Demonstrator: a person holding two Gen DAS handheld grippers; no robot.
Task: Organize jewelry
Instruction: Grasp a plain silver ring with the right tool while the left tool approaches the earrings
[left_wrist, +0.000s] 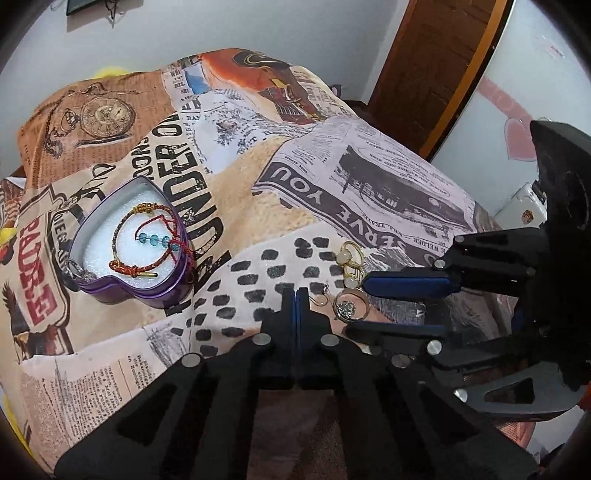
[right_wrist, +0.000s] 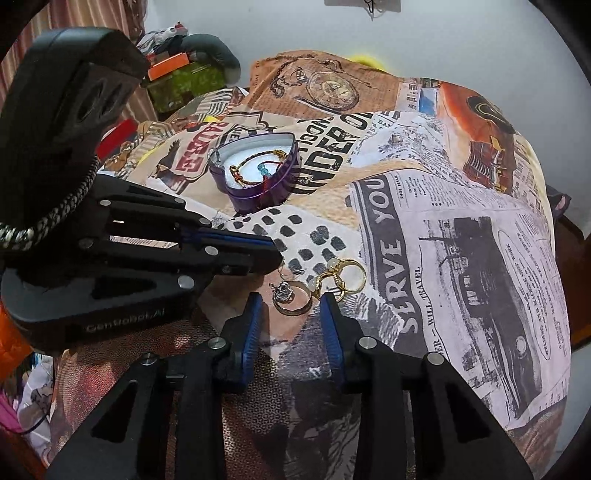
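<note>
Right gripper fingers spread around crown ring, left gripper clenched empty; closing risks snagging the touching gold rings.

A newspaper-print cloth carries a purple heart-shaped tin and gold rings.

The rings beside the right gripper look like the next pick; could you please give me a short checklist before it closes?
1. Right gripper open: ok.
2. Crown ring lies just ahead of the gap between the fingers: ok.
3. Gold rings clear of the right-hand finger: not ok, touching or overlapping.
4. Left gripper shut, empty: ok.
5. Heart tin open, with room beside the bracelet: ok.
6. Earring hook untangled: cannot tell.
</note>
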